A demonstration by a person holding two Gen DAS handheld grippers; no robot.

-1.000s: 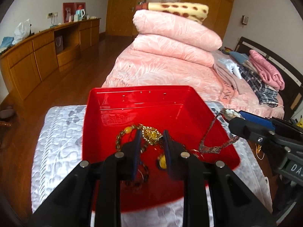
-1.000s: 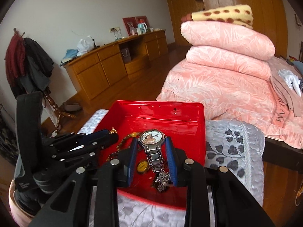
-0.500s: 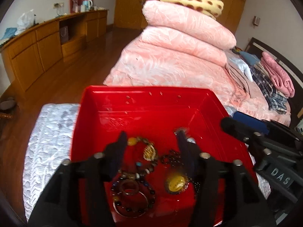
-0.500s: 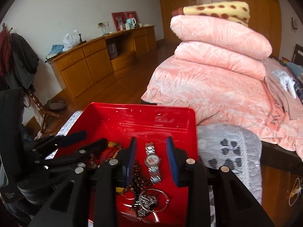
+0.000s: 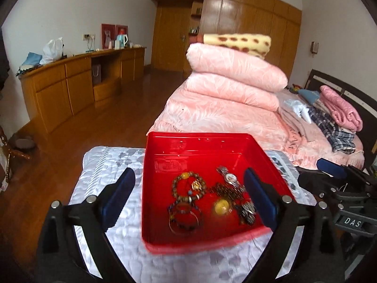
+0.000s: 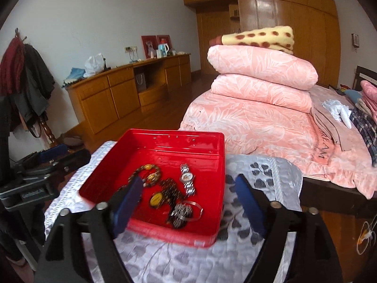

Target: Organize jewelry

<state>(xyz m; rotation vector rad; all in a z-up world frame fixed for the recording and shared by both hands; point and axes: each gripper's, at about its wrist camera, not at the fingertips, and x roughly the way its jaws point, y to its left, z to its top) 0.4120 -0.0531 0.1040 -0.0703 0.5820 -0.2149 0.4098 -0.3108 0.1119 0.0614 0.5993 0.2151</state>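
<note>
Left wrist view: left gripper jaws opening, spread wide, nothing gripped. Red tray on silver quilted cloth. In tray: bead bracelet, watch, yellow pendant, bangle. Right gripper's fingers at right edge.

Right wrist view: right gripper jaws opening, wide apart, empty. Tray below, watch lying loose beside bead bracelet, pendant. Left gripper at left, beside tray.

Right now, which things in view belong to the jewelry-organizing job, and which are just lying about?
Job:
red box
silver watch
beaded bracelet
yellow pendant
silver bangle
left gripper and right gripper, both empty, jaws opening

Lying about:
pink quilts
spotted blanket
wooden sideboard
folded clothes
</note>
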